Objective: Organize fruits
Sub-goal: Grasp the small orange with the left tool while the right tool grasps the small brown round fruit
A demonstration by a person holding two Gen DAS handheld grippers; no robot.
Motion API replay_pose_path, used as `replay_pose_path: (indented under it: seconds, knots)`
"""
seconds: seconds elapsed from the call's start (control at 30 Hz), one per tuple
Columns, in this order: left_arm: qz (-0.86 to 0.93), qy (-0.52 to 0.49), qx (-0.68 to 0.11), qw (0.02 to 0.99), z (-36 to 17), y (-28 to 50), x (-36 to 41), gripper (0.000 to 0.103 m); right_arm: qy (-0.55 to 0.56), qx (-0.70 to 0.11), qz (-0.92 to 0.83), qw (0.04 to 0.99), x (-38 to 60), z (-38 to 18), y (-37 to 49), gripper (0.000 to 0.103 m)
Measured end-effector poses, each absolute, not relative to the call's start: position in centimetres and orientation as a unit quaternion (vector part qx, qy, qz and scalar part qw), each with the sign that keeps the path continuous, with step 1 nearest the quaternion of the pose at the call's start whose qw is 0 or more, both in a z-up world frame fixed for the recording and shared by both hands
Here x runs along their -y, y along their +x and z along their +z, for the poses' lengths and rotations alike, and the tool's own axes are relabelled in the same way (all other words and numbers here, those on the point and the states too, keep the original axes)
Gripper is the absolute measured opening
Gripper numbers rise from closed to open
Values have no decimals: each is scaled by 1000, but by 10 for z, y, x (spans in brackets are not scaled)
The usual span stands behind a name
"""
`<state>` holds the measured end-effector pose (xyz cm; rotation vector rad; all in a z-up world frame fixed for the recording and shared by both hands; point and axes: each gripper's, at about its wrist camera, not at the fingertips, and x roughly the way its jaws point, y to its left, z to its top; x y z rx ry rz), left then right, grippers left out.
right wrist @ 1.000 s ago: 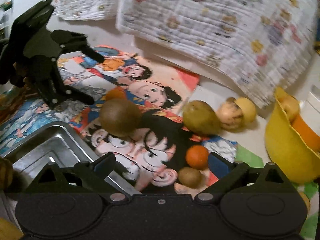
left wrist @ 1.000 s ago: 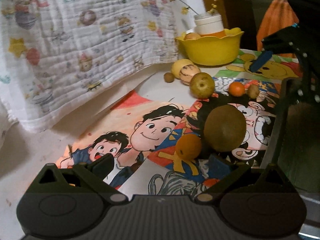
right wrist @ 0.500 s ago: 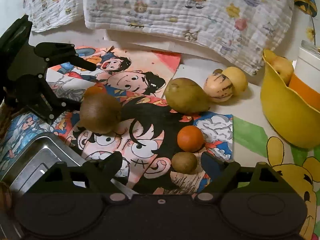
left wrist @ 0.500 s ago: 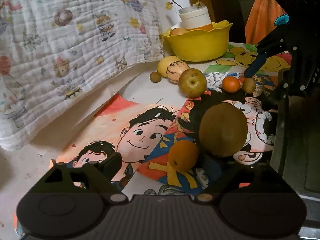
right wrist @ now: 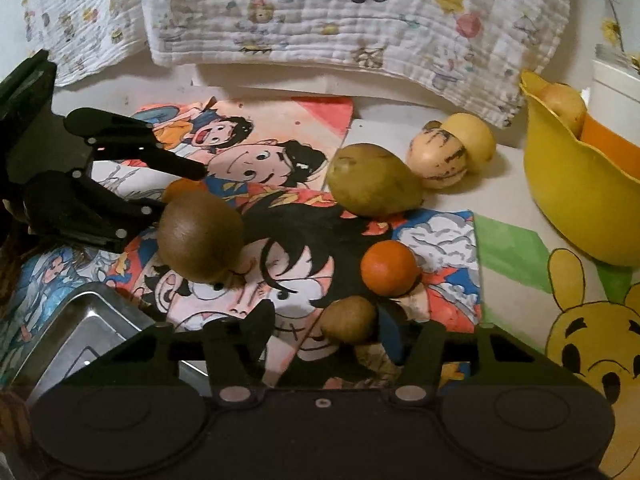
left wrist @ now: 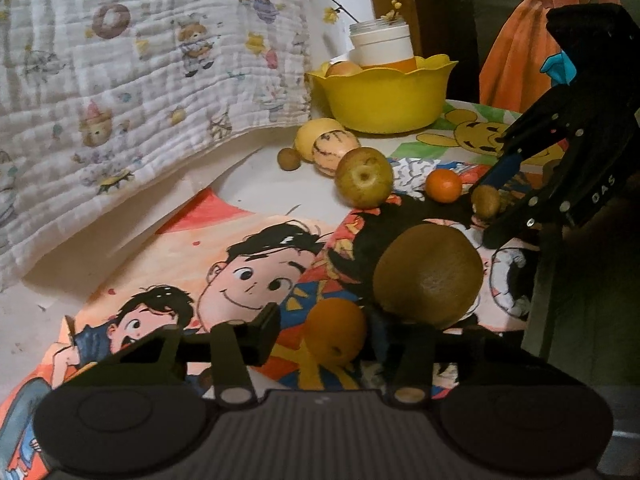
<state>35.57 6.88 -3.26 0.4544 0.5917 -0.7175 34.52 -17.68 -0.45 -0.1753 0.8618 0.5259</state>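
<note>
On the cartoon mat [left wrist: 248, 264], a small orange [left wrist: 336, 332] lies between the fingers of my left gripper [left wrist: 324, 332]. The jaws are closing: the right pad is at the orange and a gap remains on the left. A large kiwi [left wrist: 430, 274] sits just right of it. My right gripper [right wrist: 326, 326] is also closing, around a small brown fruit [right wrist: 348, 320], with a gap at its left finger. In the left wrist view the right gripper [left wrist: 486, 216] straddles that brown fruit [left wrist: 486, 200]. From the right wrist, the kiwi [right wrist: 200, 236] hides most of the orange.
A pear [right wrist: 372, 180], a tangerine [right wrist: 390, 267], a striped fruit [right wrist: 438, 156] and a yellow fruit [right wrist: 474, 136] lie further back. A yellow bowl [right wrist: 568, 200] holding fruit stands at the right, a metal tray [right wrist: 92, 332] at the near left. A quilted cloth [left wrist: 140, 60] hangs behind.
Both pairs of jaws have narrowed from wide open around their fruits. Both grippers crept forward and down a little. The right wrist view has rolled to level.
</note>
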Motion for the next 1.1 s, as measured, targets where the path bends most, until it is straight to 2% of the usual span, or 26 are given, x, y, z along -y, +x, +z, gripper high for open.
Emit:
replay_pose_path:
  seconds: [0.17,0.5,0.93,1.1]
  knots:
    - [-356,215,-285,864,-33,351,-64,38,-87,-410,260,870,171,-5,342,53]
    - [-358,209,-290,863,-33,341,-58,35,-76,-411,264,869,170,-2,332,53]
    - [-345,215,-289,866,-32,331,-55,36,-86,-394,267,875,165,-3,332,29]
    - [-332,225,-290,869,-31,323,-50,35,-91,-385,273,877,164,-4,332,29]
